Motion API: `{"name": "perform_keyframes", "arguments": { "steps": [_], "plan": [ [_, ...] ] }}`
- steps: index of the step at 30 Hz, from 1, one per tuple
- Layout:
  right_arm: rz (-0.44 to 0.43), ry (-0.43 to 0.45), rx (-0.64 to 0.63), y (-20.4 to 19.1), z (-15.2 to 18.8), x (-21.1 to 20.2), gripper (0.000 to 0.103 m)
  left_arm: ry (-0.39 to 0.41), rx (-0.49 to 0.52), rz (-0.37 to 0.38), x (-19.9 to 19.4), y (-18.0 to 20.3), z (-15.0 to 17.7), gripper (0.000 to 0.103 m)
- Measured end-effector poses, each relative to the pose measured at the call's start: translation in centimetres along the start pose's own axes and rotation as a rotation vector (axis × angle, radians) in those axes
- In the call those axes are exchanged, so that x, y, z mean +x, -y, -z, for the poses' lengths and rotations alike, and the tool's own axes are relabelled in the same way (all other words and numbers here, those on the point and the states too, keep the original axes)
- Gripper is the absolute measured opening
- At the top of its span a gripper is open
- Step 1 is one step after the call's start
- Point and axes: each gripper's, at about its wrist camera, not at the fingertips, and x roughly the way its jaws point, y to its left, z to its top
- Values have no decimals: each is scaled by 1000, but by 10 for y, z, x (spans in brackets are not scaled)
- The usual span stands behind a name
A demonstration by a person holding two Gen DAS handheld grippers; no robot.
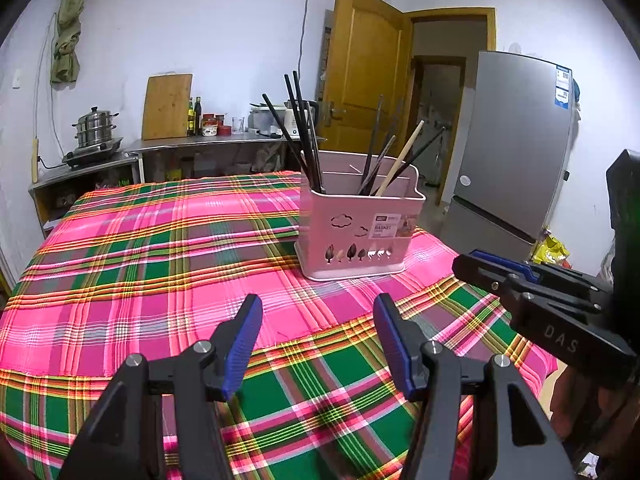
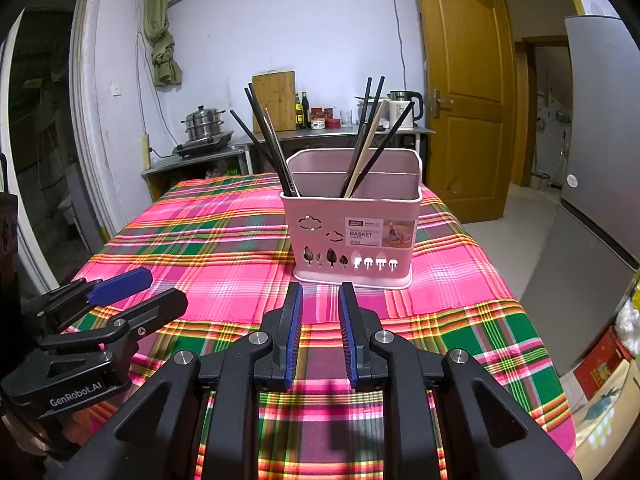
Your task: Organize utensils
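Basket [image 2: 352, 236], pink, centre frame on plaid cloth [image 2: 200, 240]: dark chopsticks [image 2: 272, 148] plus one pale. My left gripper [image 1: 316, 340] and right gripper [image 2: 319, 328] gape, empty.

A smooth pink plastic basket [image 2: 352, 236], paper-labelled, is seen on a woven plaid cloth [image 2: 224, 248]; dark glossy chopsticks [image 2: 264, 140] and one pale wooden chopstick [image 2: 366, 150] are held inside it.
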Motion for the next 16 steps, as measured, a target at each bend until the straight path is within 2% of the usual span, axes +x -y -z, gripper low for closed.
{"name": "perform_keyframes", "arguments": {
  "steps": [16],
  "plan": [
    [2, -5, 0, -1, 2, 1, 19, 6, 13, 7, -1, 5, 2, 60]
  ]
}}
